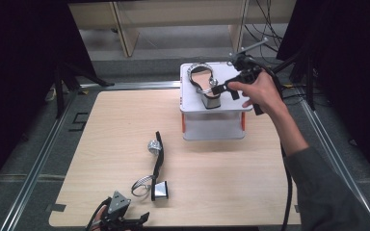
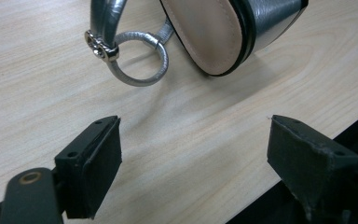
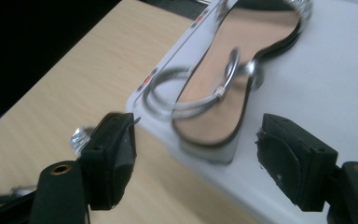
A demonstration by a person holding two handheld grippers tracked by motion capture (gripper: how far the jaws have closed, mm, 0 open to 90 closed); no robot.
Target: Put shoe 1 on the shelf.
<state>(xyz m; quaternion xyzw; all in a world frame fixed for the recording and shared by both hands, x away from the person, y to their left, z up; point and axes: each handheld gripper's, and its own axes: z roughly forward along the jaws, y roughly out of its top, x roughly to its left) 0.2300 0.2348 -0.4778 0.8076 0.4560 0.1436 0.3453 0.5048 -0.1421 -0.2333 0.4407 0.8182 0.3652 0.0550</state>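
Observation:
A silver heeled sandal (image 1: 204,83) lies on a white raised platform (image 1: 231,107) at the back right of the table. My right gripper (image 1: 223,91) hovers just over its heel end, open, with nothing between the jaws. In the right gripper view the same sandal (image 3: 235,74) rests on the platform (image 3: 335,88) beyond my open right gripper (image 3: 196,158). A second silver sandal (image 1: 157,163) lies on its side on the table. My left gripper (image 1: 125,220) rests at the front edge, open, just short of this sandal's heel (image 2: 223,32) and ring strap (image 2: 142,63).
The light wooden table (image 1: 231,183) has metal rails along both sides. Dark curtains stand left and right. Wooden shelf legs and cables sit behind the platform. A cable trails down from the right gripper along the person's sleeve (image 1: 318,192).

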